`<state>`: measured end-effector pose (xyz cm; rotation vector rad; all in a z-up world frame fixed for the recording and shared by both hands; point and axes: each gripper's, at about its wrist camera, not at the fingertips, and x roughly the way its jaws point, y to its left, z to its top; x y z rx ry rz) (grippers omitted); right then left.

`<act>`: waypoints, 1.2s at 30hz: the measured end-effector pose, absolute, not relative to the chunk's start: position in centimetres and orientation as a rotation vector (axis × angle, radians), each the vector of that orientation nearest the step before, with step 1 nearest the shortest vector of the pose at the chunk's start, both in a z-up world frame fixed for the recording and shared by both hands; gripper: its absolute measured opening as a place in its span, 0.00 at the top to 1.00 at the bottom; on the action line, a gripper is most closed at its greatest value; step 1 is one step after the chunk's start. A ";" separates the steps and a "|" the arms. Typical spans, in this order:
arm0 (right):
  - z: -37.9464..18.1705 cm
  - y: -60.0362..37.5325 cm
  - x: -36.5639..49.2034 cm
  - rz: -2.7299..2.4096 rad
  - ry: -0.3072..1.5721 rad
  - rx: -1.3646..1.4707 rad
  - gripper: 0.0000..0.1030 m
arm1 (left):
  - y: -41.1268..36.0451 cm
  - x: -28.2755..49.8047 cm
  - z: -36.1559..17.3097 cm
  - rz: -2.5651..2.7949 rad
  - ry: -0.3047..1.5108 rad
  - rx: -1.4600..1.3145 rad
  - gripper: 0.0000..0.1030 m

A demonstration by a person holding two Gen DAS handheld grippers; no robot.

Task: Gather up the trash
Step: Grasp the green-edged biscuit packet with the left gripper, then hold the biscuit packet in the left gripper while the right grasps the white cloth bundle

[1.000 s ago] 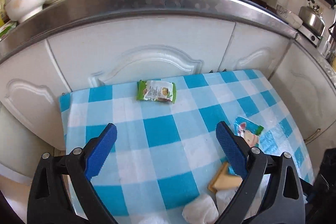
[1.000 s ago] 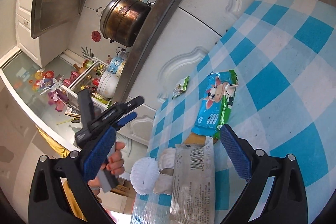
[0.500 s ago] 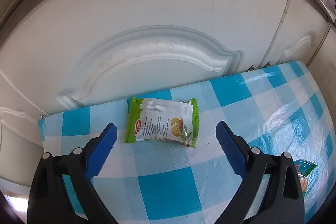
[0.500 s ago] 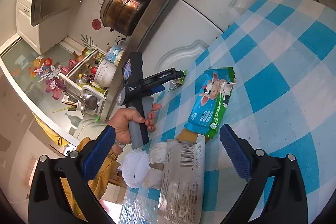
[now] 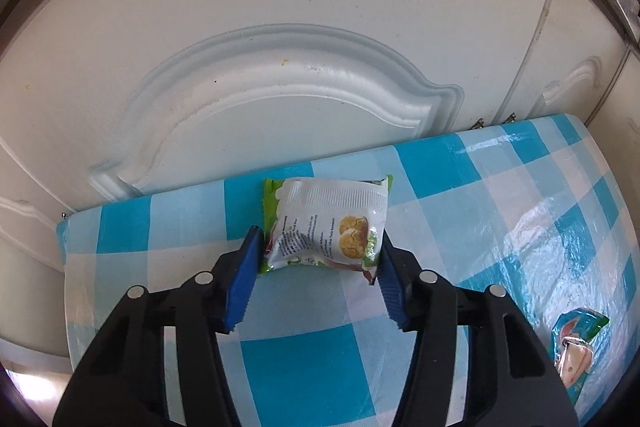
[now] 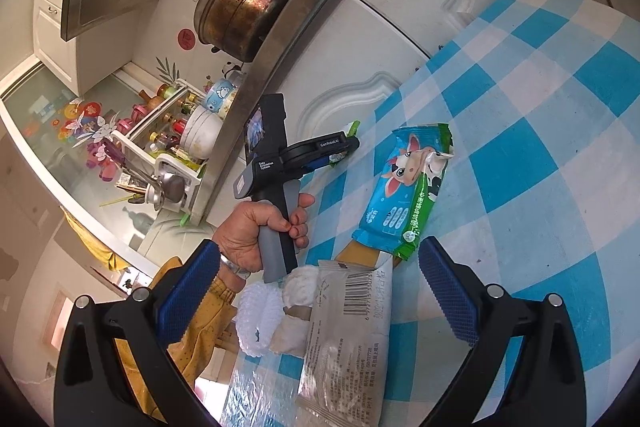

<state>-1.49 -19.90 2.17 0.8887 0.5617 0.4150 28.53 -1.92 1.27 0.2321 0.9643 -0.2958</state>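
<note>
A green and white snack packet (image 5: pixel 326 229) lies at the far edge of the blue checked tablecloth (image 5: pixel 304 371). My left gripper (image 5: pixel 320 263) is shut on it, blue pads pressing both ends; it also shows in the right wrist view (image 6: pixel 344 147). My right gripper (image 6: pixel 316 301) is open and empty above the table. Below it lie a blue cow-print wipes pack (image 6: pixel 408 187), a clear barcoded wrapper (image 6: pixel 344 339) and white crumpled tissues (image 6: pixel 260 315).
White cabinet doors (image 5: pixel 280 47) stand right behind the table's far edge. A steel counter edge (image 6: pixel 304 3) carries a large pot (image 6: pixel 240 11) and a dish rack (image 6: pixel 168 147). The cow-print pack also shows in the left wrist view (image 5: pixel 576 347).
My left gripper moved forward to the snack packet and closed on it. The right gripper stayed open and nearly still.
</note>
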 end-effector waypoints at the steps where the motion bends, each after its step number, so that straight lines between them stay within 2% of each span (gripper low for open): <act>1: 2.1 -19.9 -1.5 0.411 0.562 0.890 0.04 | -1.9 28.3 1.3 -0.302 0.963 0.232 0.50; 7: 1.7 -20.5 -1.6 0.388 0.563 0.902 0.04 | -2.1 24.9 1.5 -0.371 0.963 0.246 0.59; 18: 1.6 -20.3 -1.4 0.360 0.583 0.856 0.05 | -2.4 16.3 2.7 -0.494 0.996 0.218 0.59; 36: 2.7 -16.0 -2.2 0.438 0.635 0.645 0.05 | 3.4 6.9 11.3 -0.444 0.801 0.096 0.59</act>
